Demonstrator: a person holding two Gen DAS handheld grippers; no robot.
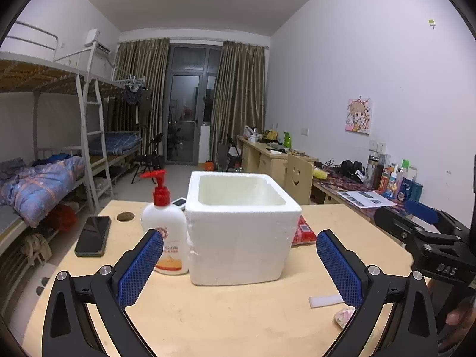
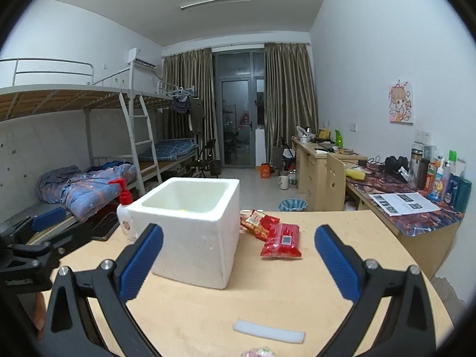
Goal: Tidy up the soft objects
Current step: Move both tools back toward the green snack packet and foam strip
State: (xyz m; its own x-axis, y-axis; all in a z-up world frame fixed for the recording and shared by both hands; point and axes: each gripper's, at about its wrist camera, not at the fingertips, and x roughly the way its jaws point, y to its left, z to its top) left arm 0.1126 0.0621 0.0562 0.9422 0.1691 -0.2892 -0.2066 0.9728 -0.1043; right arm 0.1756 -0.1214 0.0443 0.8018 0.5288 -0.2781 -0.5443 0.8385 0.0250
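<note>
At the bottom of the left wrist view the left gripper [image 1: 239, 263] stands with its blue-padded jaws spread wide and nothing between them; at the bottom of the right wrist view the right gripper [image 2: 238, 263] is likewise spread wide and empty. Nearest on the wooden table [image 2: 190, 315], low in the right view, lies a white foam strip [image 2: 269, 330], and at the very bottom edge a small pink-and-white soft object [image 2: 257, 352] peeks in, too cut off to identify. In the left view the same strip [image 1: 325, 301] and pink item [image 1: 345, 316] sit at lower right, beside the right finger.

In mid-frame stands the open white styrofoam box [image 2: 193, 232], upright, with a small yellow speck visible inside in the right view. Touching or just beside its left wall is a white lotion pump bottle [image 1: 165, 238] with a red pump. To the right of the box lie a red snack packet [image 2: 281, 241] and, just behind it, an orange-red snack bag [image 2: 255, 221], the two overlapping. Left of the bottle a black smartphone [image 1: 92, 235] lies flat near a round cable hole [image 1: 125, 216].

Farther off, a bunk bed [image 1: 59, 160] fills the left side, desks line the right wall, and curtains [image 1: 238, 101] flank a glass door at centre.
</note>
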